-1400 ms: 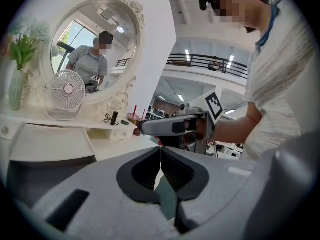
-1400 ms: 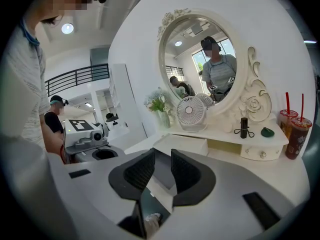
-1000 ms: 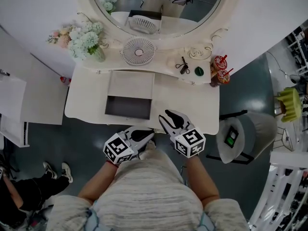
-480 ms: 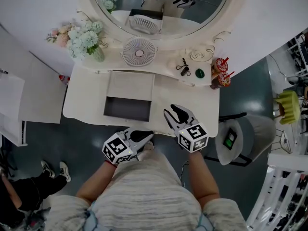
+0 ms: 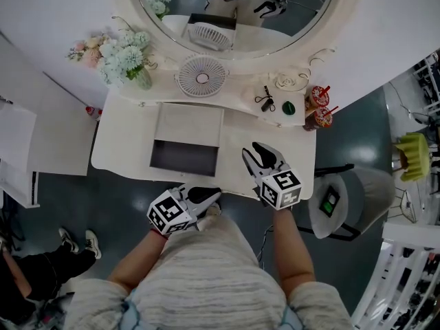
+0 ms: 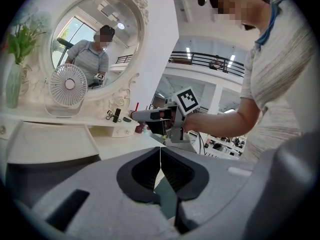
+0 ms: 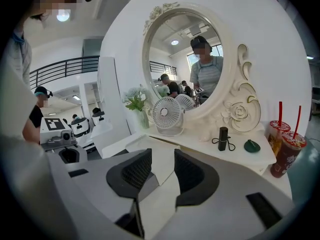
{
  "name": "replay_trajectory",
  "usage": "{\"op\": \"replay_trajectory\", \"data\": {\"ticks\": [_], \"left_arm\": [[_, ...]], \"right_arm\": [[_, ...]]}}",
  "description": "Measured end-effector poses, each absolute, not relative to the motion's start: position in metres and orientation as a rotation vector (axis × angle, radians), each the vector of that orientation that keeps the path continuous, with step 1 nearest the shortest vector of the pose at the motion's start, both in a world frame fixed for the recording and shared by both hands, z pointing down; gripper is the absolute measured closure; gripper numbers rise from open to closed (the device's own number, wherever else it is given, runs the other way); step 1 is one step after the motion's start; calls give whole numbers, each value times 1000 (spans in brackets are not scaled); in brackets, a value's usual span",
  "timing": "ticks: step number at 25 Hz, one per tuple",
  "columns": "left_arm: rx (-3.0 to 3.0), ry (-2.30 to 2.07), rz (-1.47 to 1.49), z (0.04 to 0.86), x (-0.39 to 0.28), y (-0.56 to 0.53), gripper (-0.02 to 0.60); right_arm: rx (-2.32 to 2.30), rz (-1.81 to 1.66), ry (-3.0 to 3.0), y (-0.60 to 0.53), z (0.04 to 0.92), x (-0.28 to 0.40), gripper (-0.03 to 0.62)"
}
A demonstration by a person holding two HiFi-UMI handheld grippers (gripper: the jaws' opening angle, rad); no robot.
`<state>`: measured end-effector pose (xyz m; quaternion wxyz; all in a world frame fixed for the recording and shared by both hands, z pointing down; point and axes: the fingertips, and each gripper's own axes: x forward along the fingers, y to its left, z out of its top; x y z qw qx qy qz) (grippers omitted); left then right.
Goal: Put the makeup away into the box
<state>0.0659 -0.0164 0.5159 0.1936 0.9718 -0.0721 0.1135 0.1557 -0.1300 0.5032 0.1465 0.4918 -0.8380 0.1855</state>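
The white worktop (image 5: 275,150) carries an open box (image 5: 184,158) at centre-left, its lid laid back toward the mirror (image 5: 234,5). The makeup is not in the box. A black makeup tube (image 5: 267,96) with a cord loop and a dark green round case (image 5: 287,106) lie on the raised shelf at the worktop's back right, just beside 2 red drink cups (image 5: 320,108) with straws. A small white fan (image 5: 201,75) stands on the same shelf behind the box.

The right gripper (image 5: 257,151) hovers over the worktop, to the right of the box. Its jaws are released and have just been opening, with nothing between them. Compared with 1 second ago, it has advanced from the front edge of the worktop, inward and to the right. It remains well apart from the tube and the case.

The left gripper (image 5: 206,195) is clenched, with its pads (image 6: 150,169) meeting and nothing held. It remains at the front edge of the worktop, below the box, where it was 1 second ago.

The box and both makeup items have not moved.
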Motion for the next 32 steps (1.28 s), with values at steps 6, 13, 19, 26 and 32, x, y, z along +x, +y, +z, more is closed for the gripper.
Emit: {"op": "replay_trajectory", "data": {"ticks": [6,13,19,26,32], "left_arm": [[2722,-216,317,517,62,-20,568],[2720,-220,319,516,61,-22,568],[2715,-221,327,518,60,-22,568],[2708,-228,328,519,58,-25,568],[2705,-231,334,521,58,-29,568]], "right_arm": [[1434,539,-2398,-141,509,165,484],[1462,546,-2375,-151,513,175,480],[1481,549,-2346,-161,518,186,479],[1507,541,-2305,-176,524,201,477],[1535,535,-2267,-189,528,212,474]]}}
